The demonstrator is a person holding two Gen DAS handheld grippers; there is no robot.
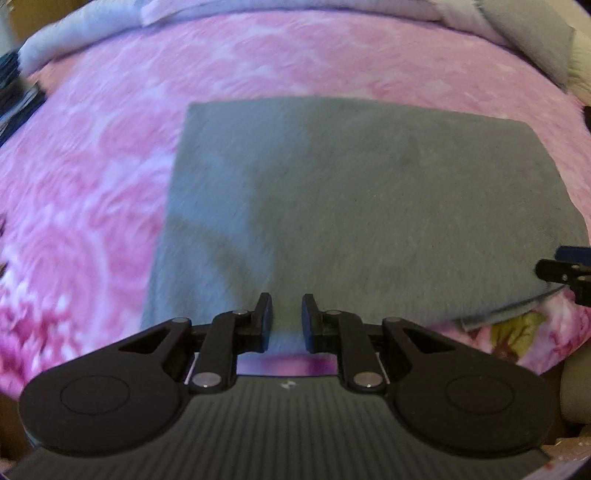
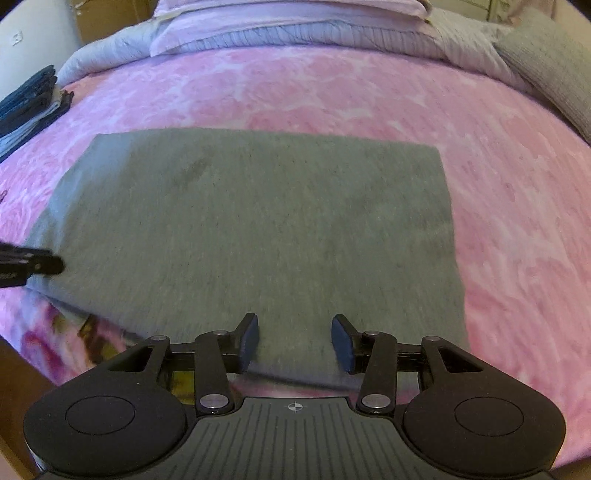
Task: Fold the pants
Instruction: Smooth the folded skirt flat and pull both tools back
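Grey pants [image 1: 362, 206] lie folded into a flat rectangle on the pink floral blanket [image 1: 92, 184]. In the left wrist view my left gripper [image 1: 287, 306] hovers open over the pants' near edge, with nothing between its fingers. The right gripper's tip [image 1: 565, 271] shows at the right border, by the near right corner. In the right wrist view the same pants [image 2: 258, 221] fill the middle, and my right gripper [image 2: 294, 326] stands open above their near edge, holding nothing. The left gripper's tip [image 2: 33, 266] pokes in at the pants' left side.
Pale lilac bedding and pillows [image 2: 295, 29] lie along the far edge of the bed, with a grey pillow [image 2: 554, 70] at the far right. A stack of dark folded clothes [image 2: 29, 103] sits at the far left. The bed's near edge runs just below the pants.
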